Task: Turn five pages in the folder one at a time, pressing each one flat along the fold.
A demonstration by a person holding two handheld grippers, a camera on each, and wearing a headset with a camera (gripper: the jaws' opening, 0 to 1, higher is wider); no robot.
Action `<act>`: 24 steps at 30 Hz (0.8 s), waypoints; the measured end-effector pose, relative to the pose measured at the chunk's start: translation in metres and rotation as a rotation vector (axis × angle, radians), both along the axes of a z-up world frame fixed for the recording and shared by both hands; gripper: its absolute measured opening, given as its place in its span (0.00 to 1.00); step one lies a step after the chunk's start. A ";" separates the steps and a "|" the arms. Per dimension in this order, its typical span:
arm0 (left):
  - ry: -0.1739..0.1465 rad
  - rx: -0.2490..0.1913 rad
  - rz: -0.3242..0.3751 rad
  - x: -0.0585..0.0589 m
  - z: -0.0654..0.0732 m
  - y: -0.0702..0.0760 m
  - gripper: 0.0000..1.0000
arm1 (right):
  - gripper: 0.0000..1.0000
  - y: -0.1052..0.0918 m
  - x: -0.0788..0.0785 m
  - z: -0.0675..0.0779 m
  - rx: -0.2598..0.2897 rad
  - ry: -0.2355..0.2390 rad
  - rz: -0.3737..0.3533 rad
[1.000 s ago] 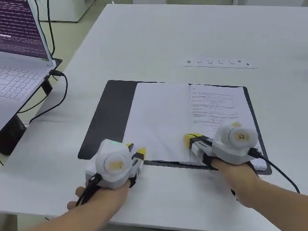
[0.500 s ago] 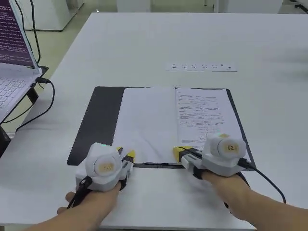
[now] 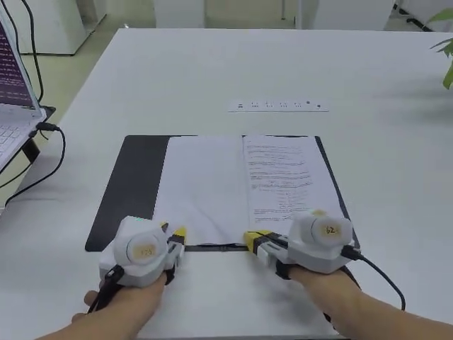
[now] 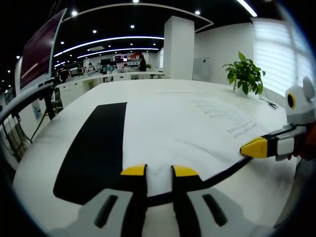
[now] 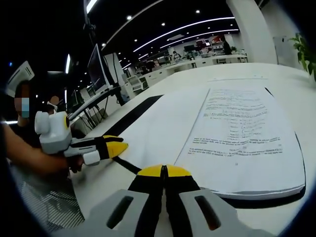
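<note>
We had the folder lying open and flat on the white table, in the near middle, with its black cover showing to the left of the paper. A blank page lay on the left of the fold and a printed page on the right, both flat.

Our left gripper was at the near edge of the blank page, toward its left corner. In the left gripper view its yellow fingers stood parallel with a narrow gap between them and nothing held in it. We could not tell whether they touched the paper.

Our right gripper was at the near edge of the folder, just beside the fold and pointing left toward the other gripper. In the right gripper view its yellow tips were pressed together with nothing visible between them. The two grippers stayed apart, with the near edge of the blank page between them.

Beyond the folder a white power strip lay on the table. A laptop stood at the far left edge, and a green plant stood off to the far right.
</note>
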State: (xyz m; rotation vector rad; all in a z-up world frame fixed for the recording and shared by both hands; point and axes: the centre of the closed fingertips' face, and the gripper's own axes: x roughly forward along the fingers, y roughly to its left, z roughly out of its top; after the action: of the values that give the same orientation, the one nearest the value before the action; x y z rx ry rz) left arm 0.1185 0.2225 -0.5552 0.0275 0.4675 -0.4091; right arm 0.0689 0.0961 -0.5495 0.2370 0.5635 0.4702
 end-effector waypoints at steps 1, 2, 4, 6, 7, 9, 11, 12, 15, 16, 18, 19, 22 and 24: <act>0.000 0.000 0.000 0.000 0.000 0.000 0.18 | 0.00 0.000 -0.001 0.000 0.002 0.003 0.000; 0.000 -0.002 0.001 0.000 0.000 0.000 0.18 | 0.00 0.000 -0.003 0.000 0.006 0.007 0.000; 0.000 -0.002 0.000 0.000 0.000 0.000 0.18 | 0.00 0.002 -0.009 0.001 0.013 0.020 0.008; 0.001 -0.002 0.001 0.000 0.000 0.000 0.18 | 0.00 0.002 -0.014 0.000 0.008 0.030 0.021; 0.001 -0.002 0.000 0.000 0.000 0.000 0.18 | 0.00 0.003 -0.017 -0.001 0.005 0.039 0.026; 0.002 -0.002 0.001 0.000 0.000 0.000 0.18 | 0.00 -0.001 -0.022 0.000 0.004 0.041 0.020; 0.002 0.000 -0.001 0.000 0.000 0.000 0.18 | 0.00 -0.004 -0.024 0.003 0.017 0.045 0.007; 0.003 0.000 0.000 0.000 0.000 0.000 0.18 | 0.00 -0.005 -0.025 0.006 0.020 0.043 0.002; 0.003 0.000 0.000 0.000 0.000 0.000 0.18 | 0.00 -0.008 -0.025 0.014 0.029 0.039 -0.017; 0.004 0.001 -0.001 0.000 0.000 0.000 0.18 | 0.00 -0.011 -0.025 0.017 0.033 0.043 -0.035; 0.008 0.004 -0.002 0.000 0.000 0.000 0.18 | 0.00 -0.016 -0.023 0.022 0.059 0.044 -0.093; 0.013 0.002 0.001 0.000 0.000 0.000 0.18 | 0.00 -0.019 -0.023 0.024 0.064 0.047 -0.109; 0.056 -0.045 0.037 0.001 0.002 0.000 0.18 | 0.00 -0.024 -0.027 0.028 0.050 0.046 -0.126; 0.102 -0.092 0.058 0.003 0.003 0.000 0.19 | 0.00 -0.029 -0.030 0.031 0.042 0.050 -0.145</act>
State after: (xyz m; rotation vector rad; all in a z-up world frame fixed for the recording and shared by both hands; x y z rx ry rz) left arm 0.1210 0.2229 -0.5523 -0.0963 0.5482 -0.3761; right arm 0.0392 0.0673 -0.5180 0.3283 0.5811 0.3367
